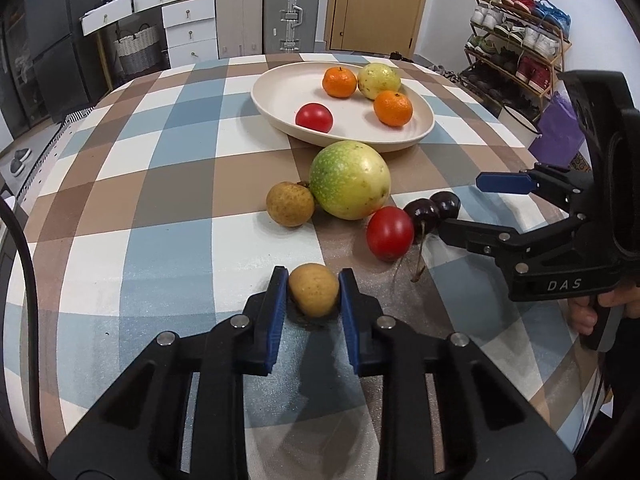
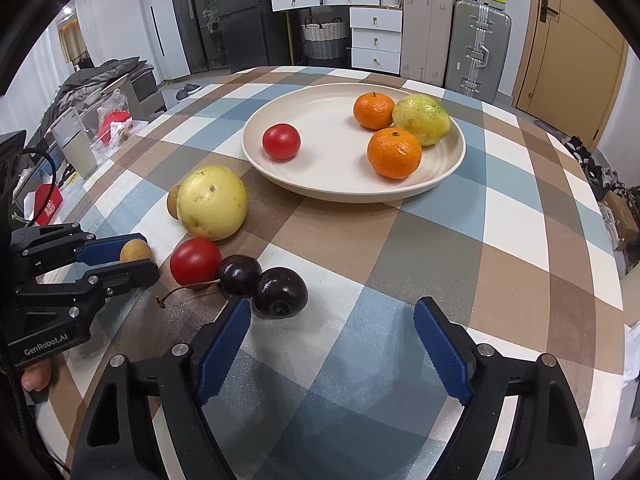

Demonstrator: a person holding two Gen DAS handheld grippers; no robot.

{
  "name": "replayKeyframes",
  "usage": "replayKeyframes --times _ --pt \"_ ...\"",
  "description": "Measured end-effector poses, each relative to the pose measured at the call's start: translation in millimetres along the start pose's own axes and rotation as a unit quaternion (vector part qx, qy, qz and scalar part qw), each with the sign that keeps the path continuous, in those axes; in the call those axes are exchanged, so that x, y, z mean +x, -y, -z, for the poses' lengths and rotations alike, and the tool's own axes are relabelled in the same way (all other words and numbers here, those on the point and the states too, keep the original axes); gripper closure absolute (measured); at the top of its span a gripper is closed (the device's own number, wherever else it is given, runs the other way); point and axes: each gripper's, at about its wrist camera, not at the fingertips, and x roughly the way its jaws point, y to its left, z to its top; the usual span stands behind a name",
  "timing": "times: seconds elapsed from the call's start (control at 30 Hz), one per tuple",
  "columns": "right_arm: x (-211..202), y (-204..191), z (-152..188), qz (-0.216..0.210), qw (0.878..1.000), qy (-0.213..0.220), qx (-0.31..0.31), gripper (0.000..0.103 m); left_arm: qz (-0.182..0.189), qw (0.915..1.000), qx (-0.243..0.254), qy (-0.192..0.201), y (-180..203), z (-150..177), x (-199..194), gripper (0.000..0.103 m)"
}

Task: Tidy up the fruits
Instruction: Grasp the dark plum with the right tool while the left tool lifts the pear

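Note:
My left gripper (image 1: 314,282) is shut on a small tan longan (image 1: 314,294) resting on the checked tablecloth; it also shows in the right wrist view (image 2: 135,251). A second longan (image 1: 290,204), a big green-yellow fruit (image 1: 350,180), a red tomato (image 1: 389,233) and two dark cherries (image 1: 432,208) lie just beyond. My right gripper (image 2: 332,316) is open and empty, its left finger beside the cherries (image 2: 280,292). A cream plate (image 2: 320,104) holds a tomato (image 2: 281,141), two mandarins (image 2: 394,153) and a yellow-green fruit (image 2: 422,119).
The table's right edge drops to a shoe rack (image 1: 516,40) and a purple bag (image 1: 560,128). Suitcases (image 1: 292,8) and white drawers (image 1: 188,28) stand behind the table. Clutter and a red box (image 2: 48,202) sit off the table's left side.

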Motion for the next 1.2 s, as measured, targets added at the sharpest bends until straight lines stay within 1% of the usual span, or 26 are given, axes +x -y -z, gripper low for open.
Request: replayKeyframes --times 0.03,0.1,0.23,0.33,0.4,0.43,0.5,0.57,0.67,0.7,1.0,1.2 --pt "0 0 0 -0.002 1.000 -0.001 0.000 0.019 0.000 1.0000 -0.002 0.001 -1 0 -1 0.080" --pt "0 0 -1 -0.006 1.000 -0.001 0.001 0.025 -0.001 1.0000 -0.005 0.003 -3 0 -3 0.080" --pt "1 -2 -2 -0.006 1.000 -0.001 -0.001 0.031 -0.004 0.9999 -0.008 0.005 -6 0 -5 0.080" --pt "1 -5 -2 -0.010 1.000 0.000 -0.004 0.040 -0.005 0.9999 -0.010 0.004 -6 0 -5 0.080" --pt "0 -5 -3 -0.017 1.000 0.003 -0.003 0.047 -0.005 0.9999 -0.009 0.005 -6 0 -5 0.080" --pt "0 -5 -3 -0.019 1.000 0.003 -0.002 0.049 -0.005 0.9999 -0.009 0.006 -7 0 -6 0.080" --pt "-1 -5 -3 -0.028 1.000 0.007 0.000 0.058 -0.005 0.9999 -0.010 0.008 -7 0 -7 0.080" --pt "-1 -5 -2 -0.036 0.999 0.008 0.004 0.063 -0.005 0.9999 -0.010 0.010 -6 0 -9 0.080" --pt "-2 -4 -2 -0.050 0.999 0.013 0.009 0.074 -0.007 0.9999 -0.010 0.012 -5 -2 -10 0.080" --pt "-3 -4 -2 -0.056 0.998 0.013 0.010 0.075 -0.007 0.9998 -0.010 0.013 -5 -2 -11 0.080" --pt "-7 0 3 -0.055 0.998 0.020 0.019 0.076 -0.010 0.9996 -0.014 0.020 -4 -4 -16 0.080" --pt "-14 5 4 -0.051 0.998 0.030 0.027 0.076 -0.008 0.9994 -0.012 0.031 -1 -12 -19 0.080"
